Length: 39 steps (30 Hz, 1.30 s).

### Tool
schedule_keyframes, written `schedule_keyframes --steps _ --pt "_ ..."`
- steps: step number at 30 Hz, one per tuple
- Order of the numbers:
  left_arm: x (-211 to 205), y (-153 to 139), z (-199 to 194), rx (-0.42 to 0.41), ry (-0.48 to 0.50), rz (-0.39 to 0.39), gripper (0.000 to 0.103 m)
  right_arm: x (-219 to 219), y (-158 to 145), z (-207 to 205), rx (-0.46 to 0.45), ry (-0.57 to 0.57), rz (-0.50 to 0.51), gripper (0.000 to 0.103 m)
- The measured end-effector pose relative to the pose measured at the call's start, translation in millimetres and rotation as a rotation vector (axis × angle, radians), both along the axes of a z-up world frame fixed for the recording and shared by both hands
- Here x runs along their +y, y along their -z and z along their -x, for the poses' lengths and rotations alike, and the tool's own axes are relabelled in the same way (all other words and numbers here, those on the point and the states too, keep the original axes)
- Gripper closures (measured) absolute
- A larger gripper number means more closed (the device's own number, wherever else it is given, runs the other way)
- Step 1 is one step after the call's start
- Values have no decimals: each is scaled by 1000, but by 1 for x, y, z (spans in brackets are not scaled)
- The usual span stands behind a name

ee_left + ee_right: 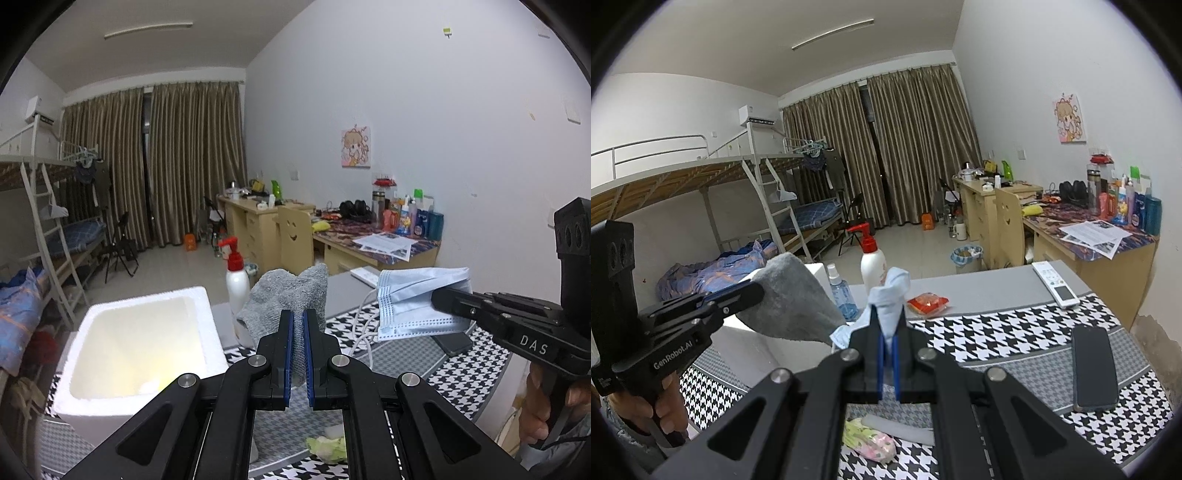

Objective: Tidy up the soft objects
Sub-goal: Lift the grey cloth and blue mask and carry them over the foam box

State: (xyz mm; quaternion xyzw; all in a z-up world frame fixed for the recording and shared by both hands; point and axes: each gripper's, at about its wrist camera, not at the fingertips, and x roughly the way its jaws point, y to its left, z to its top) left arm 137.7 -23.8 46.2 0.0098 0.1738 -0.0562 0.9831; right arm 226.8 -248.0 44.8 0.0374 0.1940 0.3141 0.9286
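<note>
nearest, left gripper clamped tight on grey sock, held up just right of white foam box, open side up, closer to this hand. right gripper pinched on blue mask, further from box. probably both go in next.

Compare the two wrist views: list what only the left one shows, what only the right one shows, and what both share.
Only the left wrist view: the inside of the white foam box.

Only the right wrist view: a blue spray bottle, a red snack packet, the whole remote.

Both: the left gripper shut on the gray sock, the right gripper shut on the blue face mask, the red-pump bottle, the phone.
</note>
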Motion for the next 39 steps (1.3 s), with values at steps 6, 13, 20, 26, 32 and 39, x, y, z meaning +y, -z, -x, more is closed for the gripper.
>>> schedule_keyframes --steps 6,13,20,26,32,39 --pt "7 -7 -1 -20 -19 3 97 4 -6 0 -20 -3 -2 97" --pt "13 -16 -1 -51 -43 -2 97 10 -14 -1 -45 -15 -12 97" --pt "23 -25 0 -78 -77 -1 97 17 -17 -2 -56 -39 -22 97" --pt "31 -28 3 -88 -113 -5 97 22 -20 -4 -64 -62 -35 97" --pt "38 -31 6 -101 -145 -7 97 30 -21 -5 -71 -88 -36 97" --pt "48 -31 7 -105 -193 -5 97 39 -24 -10 -74 -117 -43 97"
